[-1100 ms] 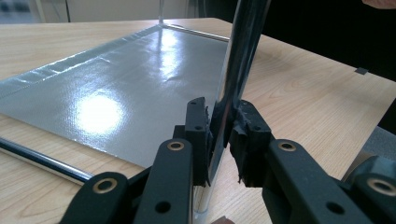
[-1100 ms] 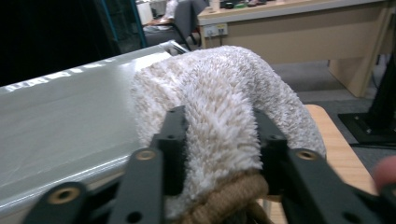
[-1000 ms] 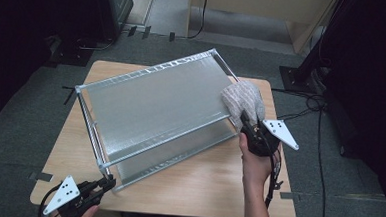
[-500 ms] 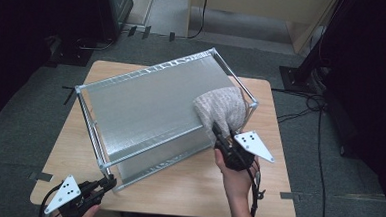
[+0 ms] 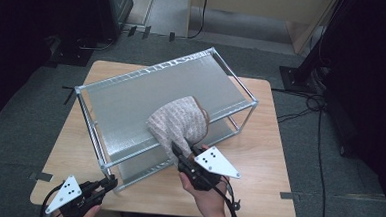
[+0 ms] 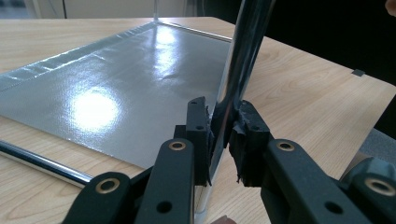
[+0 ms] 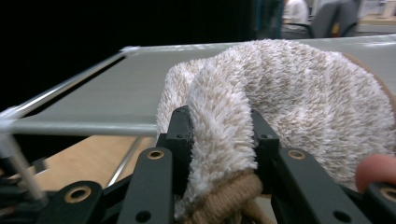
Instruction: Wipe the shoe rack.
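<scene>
Wiping the rack's top shelf with the fluffy cloth pinched in the right tool, near its middle, left tool clamped on the front corner post, left half seemingly remaining.

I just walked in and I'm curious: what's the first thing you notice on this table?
A big shiny metal rack covers most of the wooden table. A fluffy beige cloth lies on the rack's top shelf near the front edge, pinched by the right gripper. At the rack's near left corner, the left gripper clamps a chrome post.
</scene>
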Action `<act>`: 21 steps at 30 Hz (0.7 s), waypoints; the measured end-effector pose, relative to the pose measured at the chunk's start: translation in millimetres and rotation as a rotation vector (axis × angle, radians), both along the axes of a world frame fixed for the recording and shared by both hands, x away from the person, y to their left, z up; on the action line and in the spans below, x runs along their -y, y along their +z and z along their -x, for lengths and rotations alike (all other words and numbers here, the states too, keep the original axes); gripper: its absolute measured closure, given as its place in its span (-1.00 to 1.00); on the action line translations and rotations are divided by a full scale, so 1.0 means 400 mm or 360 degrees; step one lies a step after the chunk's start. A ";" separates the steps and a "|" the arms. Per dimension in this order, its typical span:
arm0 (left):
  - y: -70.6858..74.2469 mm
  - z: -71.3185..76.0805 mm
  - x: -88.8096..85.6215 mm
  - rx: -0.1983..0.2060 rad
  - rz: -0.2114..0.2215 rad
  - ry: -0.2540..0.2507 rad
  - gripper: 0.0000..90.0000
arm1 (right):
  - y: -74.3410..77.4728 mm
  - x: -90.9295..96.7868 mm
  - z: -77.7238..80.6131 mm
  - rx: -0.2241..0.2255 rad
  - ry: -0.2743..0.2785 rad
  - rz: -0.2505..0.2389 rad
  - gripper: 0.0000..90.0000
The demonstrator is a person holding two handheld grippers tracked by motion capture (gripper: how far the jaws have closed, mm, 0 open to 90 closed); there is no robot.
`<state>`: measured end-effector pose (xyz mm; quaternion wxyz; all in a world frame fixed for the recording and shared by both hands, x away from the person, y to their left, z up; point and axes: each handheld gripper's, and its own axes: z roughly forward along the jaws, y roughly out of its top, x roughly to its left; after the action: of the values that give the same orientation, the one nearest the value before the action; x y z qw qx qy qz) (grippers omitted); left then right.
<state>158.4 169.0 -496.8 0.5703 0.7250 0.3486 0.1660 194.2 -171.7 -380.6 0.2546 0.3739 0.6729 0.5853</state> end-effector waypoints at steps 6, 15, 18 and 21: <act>0.000 -0.001 0.000 -0.0002 0.0004 0.0000 0.75 | -0.007 -0.051 0.029 -0.0021 0.0138 -0.0026 0.53; 0.000 -0.001 -0.001 -0.0007 0.0006 -0.0004 0.75 | -0.011 -0.095 0.055 0.0034 0.0239 0.0051 0.54; 0.000 -0.003 -0.002 -0.0002 0.0006 -0.0011 0.75 | -0.011 -0.069 0.043 0.0023 0.0181 0.0042 0.54; 0.000 -0.003 -0.002 -0.0003 0.0008 -0.0012 0.75 | -0.013 -0.023 0.024 0.0030 0.0061 0.0074 0.54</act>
<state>159.7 170.0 -497.0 0.5724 0.7251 0.3466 0.1623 184.7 -162.4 -385.7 0.2583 0.3496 0.6910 0.5776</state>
